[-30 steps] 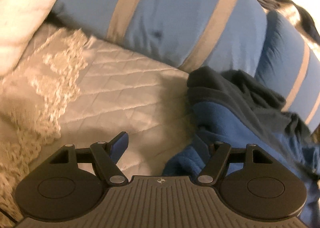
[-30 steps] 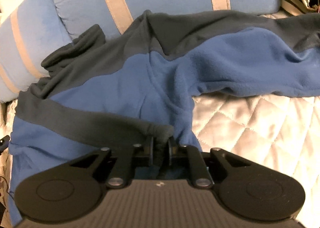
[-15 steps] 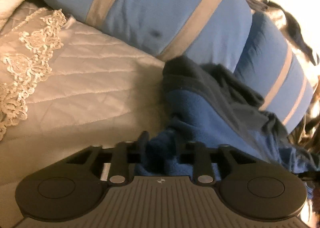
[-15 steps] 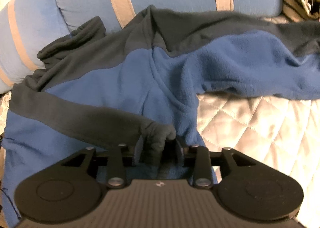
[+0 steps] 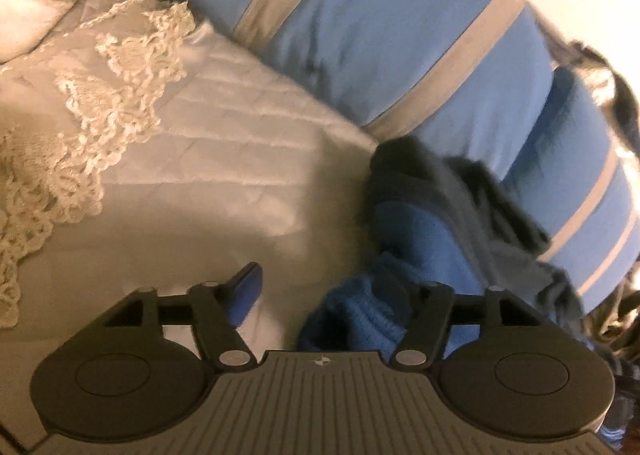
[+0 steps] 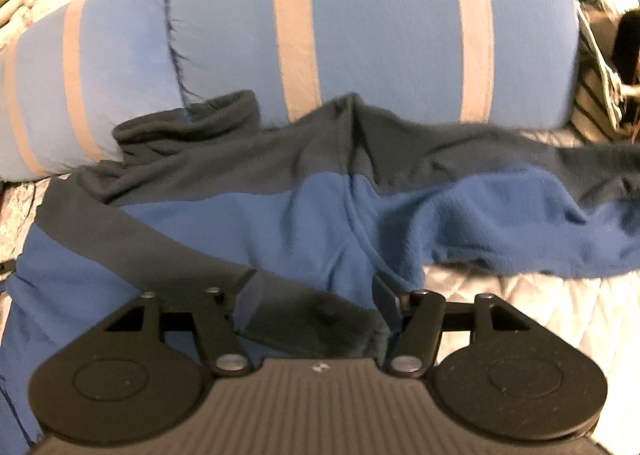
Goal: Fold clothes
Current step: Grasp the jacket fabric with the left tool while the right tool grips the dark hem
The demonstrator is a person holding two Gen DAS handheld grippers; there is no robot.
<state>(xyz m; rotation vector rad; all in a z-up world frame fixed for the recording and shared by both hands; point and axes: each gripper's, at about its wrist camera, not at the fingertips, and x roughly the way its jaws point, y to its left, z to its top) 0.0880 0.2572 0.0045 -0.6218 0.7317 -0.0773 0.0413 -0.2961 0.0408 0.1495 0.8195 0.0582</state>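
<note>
Nearest, the left gripper (image 5: 326,289) has just been opening; jaws spread, a bunched blue cuff of the blue-and-charcoal fleece pullover (image 5: 420,231) loose between them, right fingertip hidden in the cloth. The right gripper (image 6: 316,295) has also just been opening, jaws wide; a dark cuff lies between, unpinched. The pullover sprawls on the quilted cream bedspread (image 5: 224,159), body rumpled, one sleeve cut off at the frame's right edge. Beyond, its collar touches light-blue, tan-striped pillows (image 6: 360,23). Cream lace trim (image 5: 100,103) is blurred.
</note>
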